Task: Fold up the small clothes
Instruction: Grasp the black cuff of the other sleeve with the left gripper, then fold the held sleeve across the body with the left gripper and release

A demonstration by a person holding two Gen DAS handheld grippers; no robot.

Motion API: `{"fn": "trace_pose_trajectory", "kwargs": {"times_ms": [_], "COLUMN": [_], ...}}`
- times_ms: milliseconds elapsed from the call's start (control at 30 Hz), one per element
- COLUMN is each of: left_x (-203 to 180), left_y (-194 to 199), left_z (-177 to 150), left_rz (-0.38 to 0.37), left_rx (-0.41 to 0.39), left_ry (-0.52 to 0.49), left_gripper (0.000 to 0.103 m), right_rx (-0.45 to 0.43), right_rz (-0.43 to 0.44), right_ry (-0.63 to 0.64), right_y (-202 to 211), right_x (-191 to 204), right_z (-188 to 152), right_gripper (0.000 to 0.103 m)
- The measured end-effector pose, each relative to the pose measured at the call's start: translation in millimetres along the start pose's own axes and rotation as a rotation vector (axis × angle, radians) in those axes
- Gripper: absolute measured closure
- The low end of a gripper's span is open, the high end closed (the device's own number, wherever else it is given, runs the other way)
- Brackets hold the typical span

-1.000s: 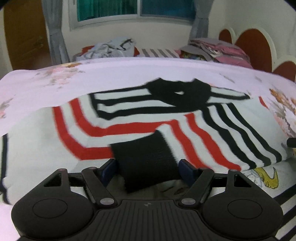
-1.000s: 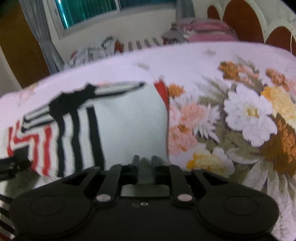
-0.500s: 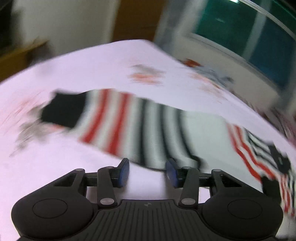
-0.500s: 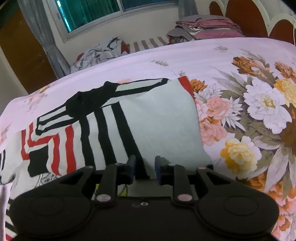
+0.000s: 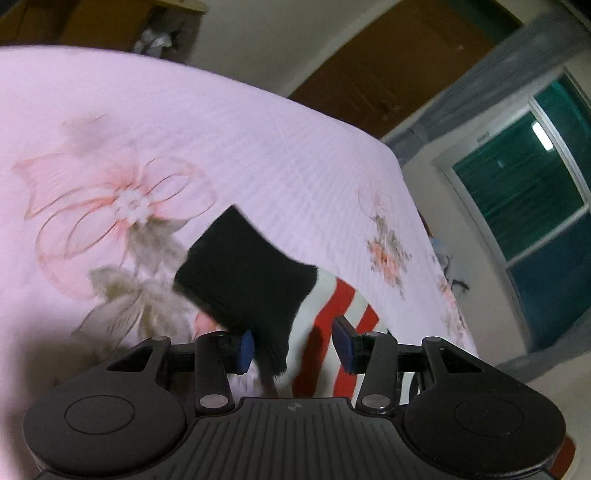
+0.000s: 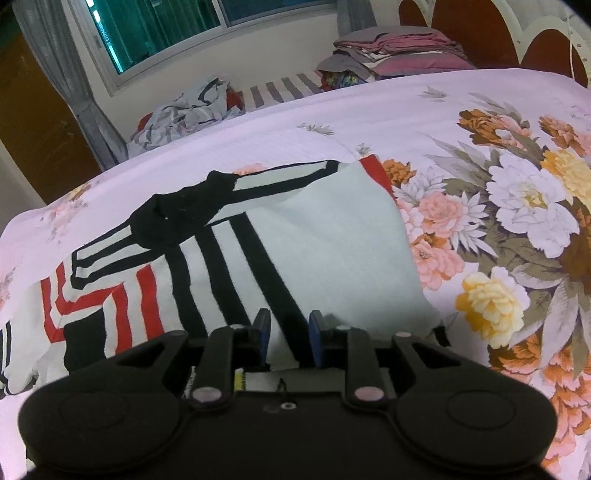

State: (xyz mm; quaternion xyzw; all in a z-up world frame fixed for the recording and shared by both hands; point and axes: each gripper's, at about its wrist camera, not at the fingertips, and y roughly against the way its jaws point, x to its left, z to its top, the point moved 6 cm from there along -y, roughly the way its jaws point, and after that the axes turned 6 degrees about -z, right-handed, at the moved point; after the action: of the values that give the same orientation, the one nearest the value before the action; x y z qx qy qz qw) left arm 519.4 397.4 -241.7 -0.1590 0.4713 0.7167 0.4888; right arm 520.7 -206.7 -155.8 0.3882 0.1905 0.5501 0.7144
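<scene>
Left gripper (image 5: 293, 345) closing around black sleeve cuff (image 5: 245, 282); right gripper (image 6: 285, 339) pinching striped sweater (image 6: 295, 240) hem

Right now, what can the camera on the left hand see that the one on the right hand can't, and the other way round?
Only the left wrist view shows the sleeve's black cuff lifted between the left gripper, whose jaws are closing around it, plus a brown door.

Only the right wrist view shows the sweater's body spread flat, the right gripper at its near hem, folded laundry and crumpled clothes beyond.

Both show the pink floral bedsheet, the striped sweater and the green window.
</scene>
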Motion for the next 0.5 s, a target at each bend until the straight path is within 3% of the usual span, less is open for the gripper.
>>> {"fn": "trace_pose_trajectory", "kwargs": {"times_ms": [33,267,500], "left_x": [-4.6,-99.2,-227.5], "left_y": [-1.4,-12.7,-31.5], "left_z": [1.8,-23.2,-109.0], "left_rz": [0.012,-0.123,-0.283], "left_rx": [0.004,0.037,0.164], "left_ry": [-0.033,-0.274,-0.547], "left_gripper": [0.099,0.099,0.099], "right_rx": [-0.003,-0.025,-0.051], "right_rz": [-0.004,-0.014,0.000], "right_ry": [-0.002,-0.006,0.000], "right_y": [1.2,7.6,11.8], "right_x": [-1.3,-7.0,-14.3], "right_z": [0.6,3.7,10.8], "right_gripper": [0.080,0.080,0.080]}}
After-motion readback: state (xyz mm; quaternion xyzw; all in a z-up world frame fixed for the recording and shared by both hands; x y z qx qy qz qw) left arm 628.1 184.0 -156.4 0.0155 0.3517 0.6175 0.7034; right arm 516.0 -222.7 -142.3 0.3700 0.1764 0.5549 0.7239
